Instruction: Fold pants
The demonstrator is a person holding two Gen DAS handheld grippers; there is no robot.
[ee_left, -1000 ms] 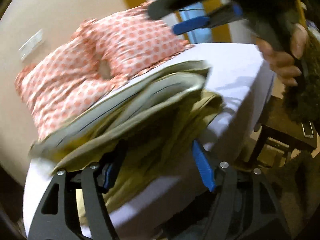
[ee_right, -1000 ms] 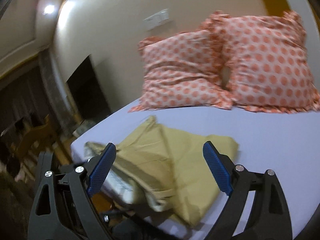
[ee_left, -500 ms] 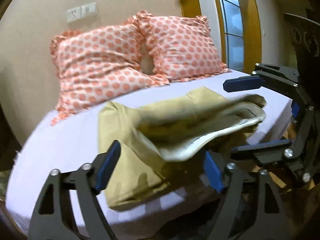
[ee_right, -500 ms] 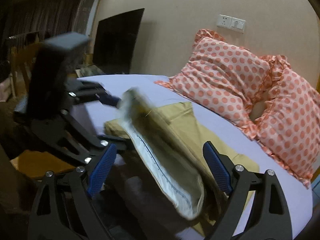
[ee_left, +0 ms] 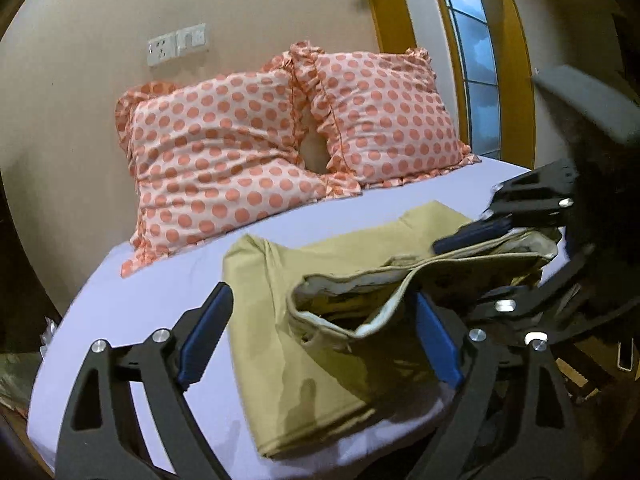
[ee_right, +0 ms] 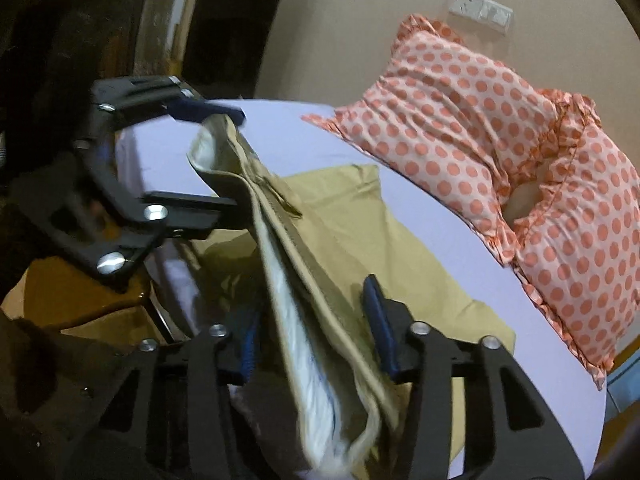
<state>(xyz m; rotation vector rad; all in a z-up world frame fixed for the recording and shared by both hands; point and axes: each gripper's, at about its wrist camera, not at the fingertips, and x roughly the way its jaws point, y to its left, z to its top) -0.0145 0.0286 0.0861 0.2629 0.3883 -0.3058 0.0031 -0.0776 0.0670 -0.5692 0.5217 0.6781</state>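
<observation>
Khaki pants (ee_left: pixel 320 292) lie at the near edge of a bed (ee_left: pixel 140 296) covered in a pale lilac sheet, partly folded, with the waistband end lifted off the mattress and its pale lining showing. Part of the cloth lies flat on the sheet toward the pillows, while the raised part stretches between the two grippers.

Seen from the right wrist camera, the right gripper (ee_right: pixel 312 340) has its blue-padded fingers (ee_right: pixel 376 320) set on either side of the lifted waistband, which runs straight through the gap; the jaws stand fairly close around the cloth, yet whether they actually pinch it cannot be told. In the left wrist view, the same gripper (ee_left: pixel 496 264) appears at the right, with one dark finger above the fabric edge and one below it.

The left gripper (ee_left: pixel 316 344) has its jaws spread wide apart, with one blue pad (ee_left: pixel 204 340) over bare sheet and the other beside the bunched waistband. From the right wrist camera, that gripper (ee_right: pixel 224 156) reaches in from the left with the waistband's far end between its parted fingers.

Two pink pillows (ee_left: pixel 288 140) with orange dots lean against a beige wall (ee_left: pixel 80 80), under a white socket plate (ee_left: pixel 178 44). A yellow-framed window (ee_left: pixel 476 60) stands at the right.
</observation>
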